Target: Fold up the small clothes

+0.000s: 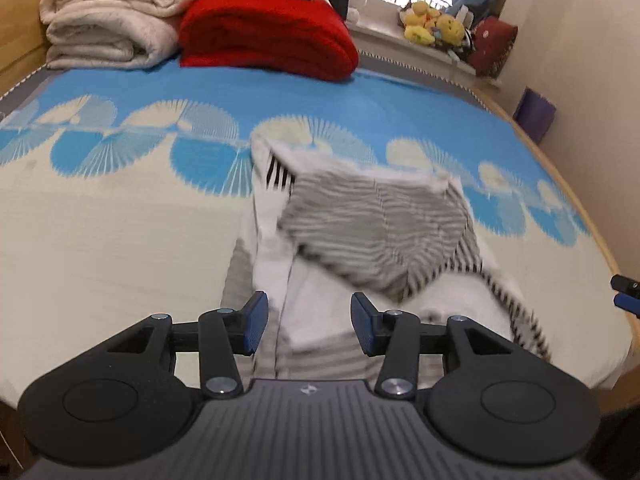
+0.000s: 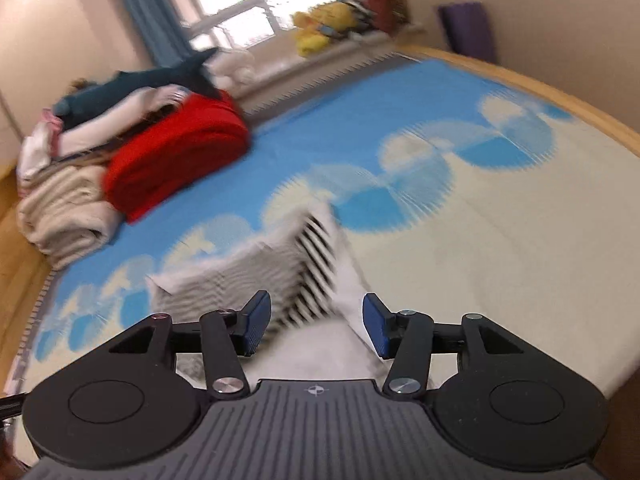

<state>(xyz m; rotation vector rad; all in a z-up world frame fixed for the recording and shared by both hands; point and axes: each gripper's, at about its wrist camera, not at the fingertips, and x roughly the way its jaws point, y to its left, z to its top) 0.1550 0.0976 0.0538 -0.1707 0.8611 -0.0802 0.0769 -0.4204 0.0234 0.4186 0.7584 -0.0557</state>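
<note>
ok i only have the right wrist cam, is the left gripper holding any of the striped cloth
Observer: No. The left gripper is open with nothing pinched between its pads; the striped garment lies on the bed below and ahead of it.
Operator: is it lying flat on that side
Observer: Not fully. A grey-striped flap is folded over a white part, and it looks rumpled, though the picture is blurred.
Operator: can you see my gripper from there
Observer: Only a dark and blue tip, which looks like the right gripper, at the right edge of the left wrist view, apart from the garment.
</note>
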